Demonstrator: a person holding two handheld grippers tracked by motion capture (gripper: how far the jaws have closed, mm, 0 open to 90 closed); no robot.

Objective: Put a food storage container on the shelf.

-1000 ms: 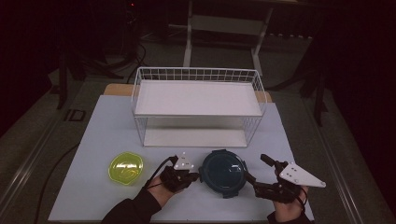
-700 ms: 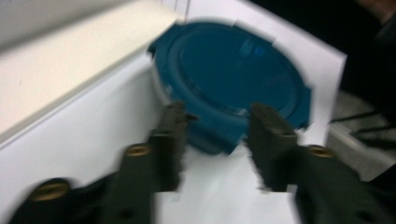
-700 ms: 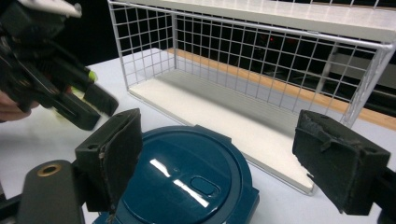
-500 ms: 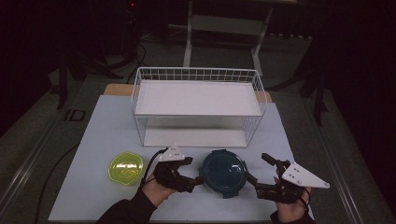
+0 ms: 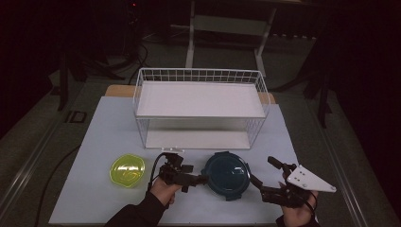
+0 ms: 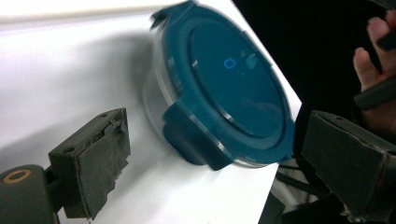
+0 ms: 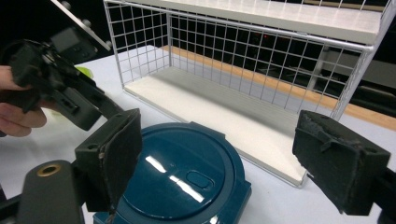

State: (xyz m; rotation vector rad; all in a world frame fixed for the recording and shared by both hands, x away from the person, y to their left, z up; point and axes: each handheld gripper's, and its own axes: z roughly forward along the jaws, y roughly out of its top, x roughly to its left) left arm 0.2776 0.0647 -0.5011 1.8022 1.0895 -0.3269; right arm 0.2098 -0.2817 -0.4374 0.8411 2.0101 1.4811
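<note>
We see a big white table (image 5: 94, 142) with a wire rack (image 5: 201, 109) standing at its back. In front of the rack sits our round blue box (image 5: 226, 175) with its lid on. To the left of the blue box lies a little yellow bowl (image 5: 127, 170). Our left gripper (image 5: 201, 179) is just left of the blue box. Its jaws have just been opening and now stand wide, holding nothing, with the box in front of them. Our right gripper (image 5: 265, 172) is just right of the blue box, jaws wide apart, gripping nothing
</note>
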